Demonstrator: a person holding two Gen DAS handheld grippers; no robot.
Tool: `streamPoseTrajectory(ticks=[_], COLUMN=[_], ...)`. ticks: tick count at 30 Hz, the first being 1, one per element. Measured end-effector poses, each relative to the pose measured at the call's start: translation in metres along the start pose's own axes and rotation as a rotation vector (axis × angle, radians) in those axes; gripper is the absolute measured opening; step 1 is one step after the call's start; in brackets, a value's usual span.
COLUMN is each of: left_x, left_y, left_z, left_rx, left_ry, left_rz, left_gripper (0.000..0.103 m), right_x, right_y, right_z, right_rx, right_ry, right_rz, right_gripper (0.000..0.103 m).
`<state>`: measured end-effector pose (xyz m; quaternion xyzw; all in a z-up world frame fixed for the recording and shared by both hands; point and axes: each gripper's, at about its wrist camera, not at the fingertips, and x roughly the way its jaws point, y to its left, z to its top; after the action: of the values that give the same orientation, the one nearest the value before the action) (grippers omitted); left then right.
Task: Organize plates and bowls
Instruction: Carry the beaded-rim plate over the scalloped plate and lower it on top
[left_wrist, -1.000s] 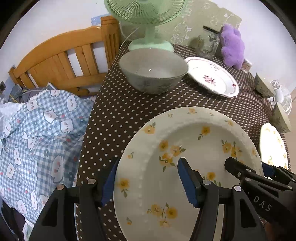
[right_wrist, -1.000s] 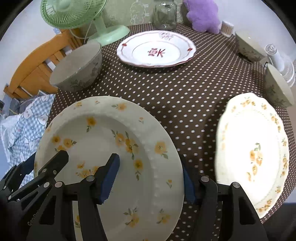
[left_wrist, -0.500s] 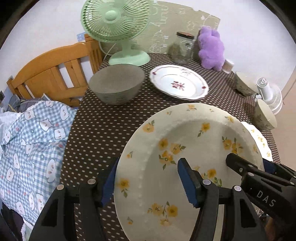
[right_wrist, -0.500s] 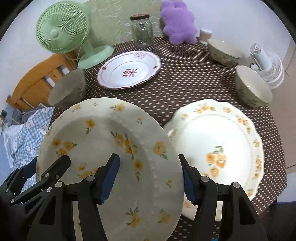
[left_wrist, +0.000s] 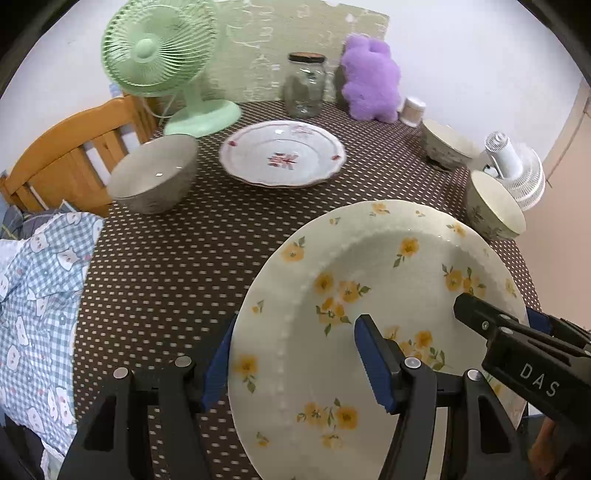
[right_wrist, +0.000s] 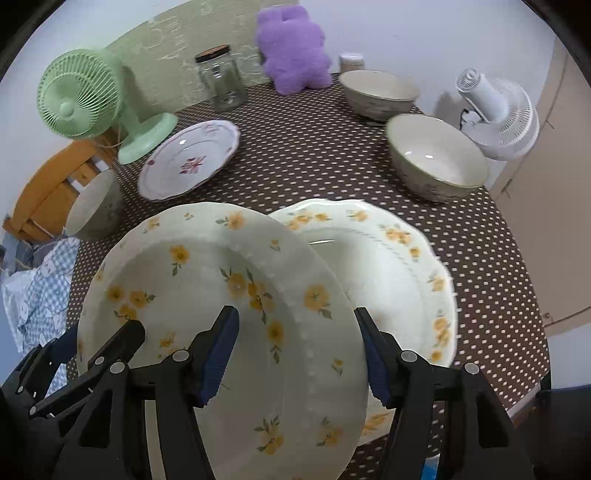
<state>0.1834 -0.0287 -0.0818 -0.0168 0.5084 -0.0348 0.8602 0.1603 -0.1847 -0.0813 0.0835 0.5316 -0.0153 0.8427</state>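
Both claws share one load: the yellow-flowered plate (left_wrist: 373, 314) is wide and shallow, so each claw takes an opposite edge, likely to keep it from tipping. The left claw (left_wrist: 291, 363) stands part-open with the plate's left rim between its blue pads (left_wrist: 371, 363), one pad over the plate's face and the other under its edge. The right claw (right_wrist: 297, 356) is set the same way on the right rim; it shows in the left view as the black arm reaching in from the side. Both appear to grip the rim, judging by how the plate hangs tilted above the dotted table (left_wrist: 192, 258).

Just beyond and below the right claw lies a second flowered plate (right_wrist: 388, 266), partly covered by the held one, so stacking looks like the step in hand. Further ahead of the claws sit a red-patterned plate (left_wrist: 282, 153) and three bowls: one far left (left_wrist: 153, 173), two far right (right_wrist: 436, 155).
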Motion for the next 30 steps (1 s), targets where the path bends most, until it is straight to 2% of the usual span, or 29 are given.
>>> streamPoseTrajectory(ticks=[18, 30], left_x=[0.043, 0.072], left_y=[-0.091, -0.113], left_z=[0.000, 0.005], left_rx=[0.021, 0.012], left_ry=[0.065, 0.089], left_rz=[0.002, 0.058], left_gripper=[0.064, 0.065], right_x=[0.026, 0.049], right_y=[-0.091, -0.116], right_z=[0.014, 0.025], right_rx=[0.019, -0.018], right_ry=[0.072, 0.084], right_rz=[-0.035, 0.000], right_gripper=[0.066, 0.066])
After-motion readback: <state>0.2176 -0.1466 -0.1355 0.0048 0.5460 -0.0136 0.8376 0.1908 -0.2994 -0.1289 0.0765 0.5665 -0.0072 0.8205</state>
